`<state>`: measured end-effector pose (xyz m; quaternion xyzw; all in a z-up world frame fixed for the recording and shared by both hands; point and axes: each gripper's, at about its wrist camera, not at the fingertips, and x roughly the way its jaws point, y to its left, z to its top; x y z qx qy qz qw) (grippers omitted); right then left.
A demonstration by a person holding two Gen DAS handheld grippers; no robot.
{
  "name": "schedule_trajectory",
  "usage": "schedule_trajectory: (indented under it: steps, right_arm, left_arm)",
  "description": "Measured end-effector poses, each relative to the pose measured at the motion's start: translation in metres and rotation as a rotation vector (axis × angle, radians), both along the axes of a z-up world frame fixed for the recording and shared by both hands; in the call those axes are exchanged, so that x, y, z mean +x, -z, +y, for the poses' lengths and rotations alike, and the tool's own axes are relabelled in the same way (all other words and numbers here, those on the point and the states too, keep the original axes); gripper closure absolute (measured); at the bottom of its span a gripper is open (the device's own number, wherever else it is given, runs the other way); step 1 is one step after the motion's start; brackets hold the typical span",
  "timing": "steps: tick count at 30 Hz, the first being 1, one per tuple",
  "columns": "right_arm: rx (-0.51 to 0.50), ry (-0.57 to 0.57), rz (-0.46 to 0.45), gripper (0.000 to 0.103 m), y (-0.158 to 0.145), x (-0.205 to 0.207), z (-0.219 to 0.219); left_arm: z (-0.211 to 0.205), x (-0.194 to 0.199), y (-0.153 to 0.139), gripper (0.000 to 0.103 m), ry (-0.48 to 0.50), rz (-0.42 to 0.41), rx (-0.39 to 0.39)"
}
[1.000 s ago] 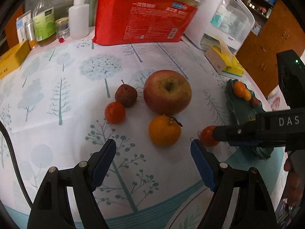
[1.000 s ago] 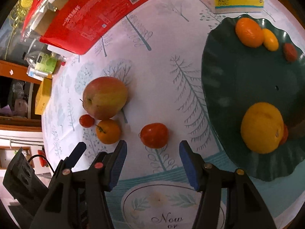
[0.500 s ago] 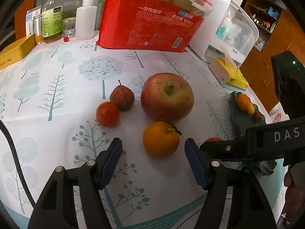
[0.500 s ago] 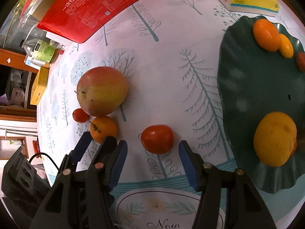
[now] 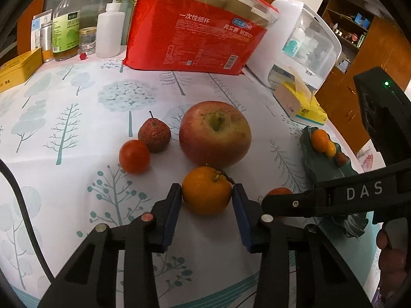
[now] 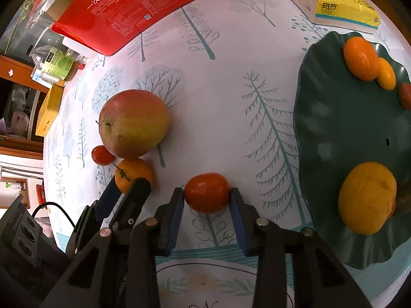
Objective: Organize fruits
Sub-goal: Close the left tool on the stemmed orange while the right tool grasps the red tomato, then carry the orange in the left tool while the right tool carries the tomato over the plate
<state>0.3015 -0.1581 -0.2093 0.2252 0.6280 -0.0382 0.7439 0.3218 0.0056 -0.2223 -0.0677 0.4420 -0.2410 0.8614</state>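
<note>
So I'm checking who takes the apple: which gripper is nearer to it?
Left. The left gripper is shut on the orange lying against the apple. The right gripper is shut on the tomato, farther off toward the plate.

Red cup pack [image 5: 197, 36], tissue box [image 6: 331, 2], apparently vinegar bottle [image 5: 65, 33].
</note>
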Motion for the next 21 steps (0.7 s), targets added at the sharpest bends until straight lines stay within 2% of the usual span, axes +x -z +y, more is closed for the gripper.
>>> schedule_trajectory:
  steps: [15,21]
  right_arm:
    - [-0.014,-0.003,0.005,0.067,-0.012,-0.023,0.003]
    - [-0.022,-0.002,0.004,0.067,-0.021,-0.042,0.005]
  left_arm:
    - [0.01,-0.013,-0.01,0.065,-0.01,-0.029,-0.027]
    - [0.018,-0.026,-0.016,0.065,-0.022,-0.015,-0.036]
